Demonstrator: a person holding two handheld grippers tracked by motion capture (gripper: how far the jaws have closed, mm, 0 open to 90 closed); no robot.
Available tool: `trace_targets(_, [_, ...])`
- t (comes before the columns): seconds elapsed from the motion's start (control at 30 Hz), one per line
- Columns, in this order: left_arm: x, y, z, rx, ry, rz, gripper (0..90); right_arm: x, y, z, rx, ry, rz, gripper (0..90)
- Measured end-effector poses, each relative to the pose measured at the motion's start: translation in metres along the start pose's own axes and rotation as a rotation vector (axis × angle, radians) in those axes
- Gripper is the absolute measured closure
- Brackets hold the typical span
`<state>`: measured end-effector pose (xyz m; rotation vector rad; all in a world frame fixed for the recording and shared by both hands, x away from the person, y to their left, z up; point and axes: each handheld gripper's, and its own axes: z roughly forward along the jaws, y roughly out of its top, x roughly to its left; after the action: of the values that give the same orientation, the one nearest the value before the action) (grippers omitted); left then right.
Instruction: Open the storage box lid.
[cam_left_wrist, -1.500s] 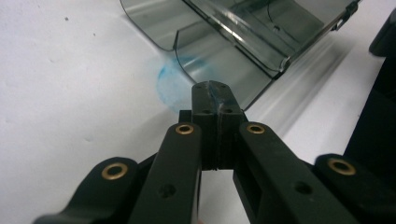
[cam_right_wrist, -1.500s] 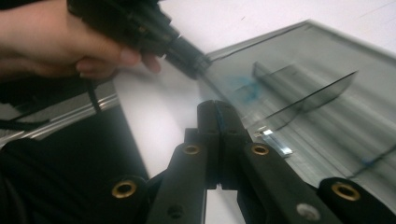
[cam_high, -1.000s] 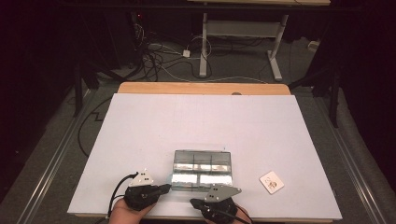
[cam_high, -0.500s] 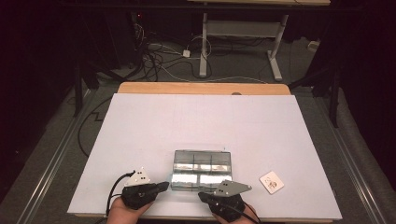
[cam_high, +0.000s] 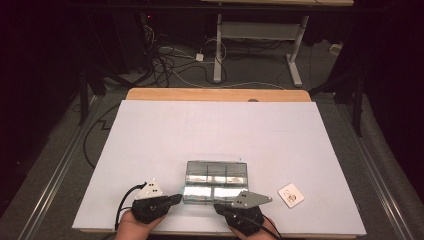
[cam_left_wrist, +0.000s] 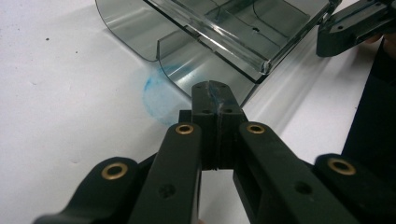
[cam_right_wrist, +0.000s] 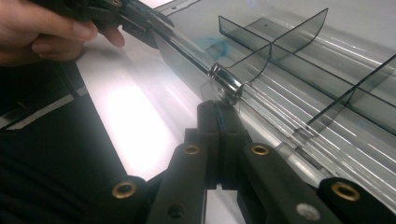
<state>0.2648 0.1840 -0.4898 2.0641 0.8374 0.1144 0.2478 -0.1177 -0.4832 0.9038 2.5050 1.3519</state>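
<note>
A smoky clear plastic organiser box (cam_high: 216, 179) with inner dividers lies open on the white table near its front edge. My left gripper (cam_high: 178, 199) is shut, its tips at the box's front left corner (cam_left_wrist: 254, 70). In the left gripper view my left gripper (cam_left_wrist: 215, 91) has nothing between its jaws. My right gripper (cam_high: 218, 206) is also shut, at the box's front edge. In the right gripper view my right gripper (cam_right_wrist: 218, 109) sits just below a shiny latch knob (cam_right_wrist: 227, 83) on the box rim. Whether the tips touch the box I cannot tell.
A small white card (cam_high: 290, 195) lies on the table to the right of the box. A faint blue smudge (cam_left_wrist: 156, 91) marks the table under the box's left corner. The white table top (cam_high: 220, 130) stretches away behind the box, with a wooden strip (cam_high: 215, 94) at its far edge.
My right gripper has edged slightly to the right along the box's front edge. The left gripper and the box have stayed where they were.
</note>
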Motion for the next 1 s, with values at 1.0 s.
trace_targets(1.0, [-0.001,0.006,-0.01,-0.043,-0.006,0.005,87.6,-0.001,0.012,-0.011,-0.1,0.007,0.007,90.0])
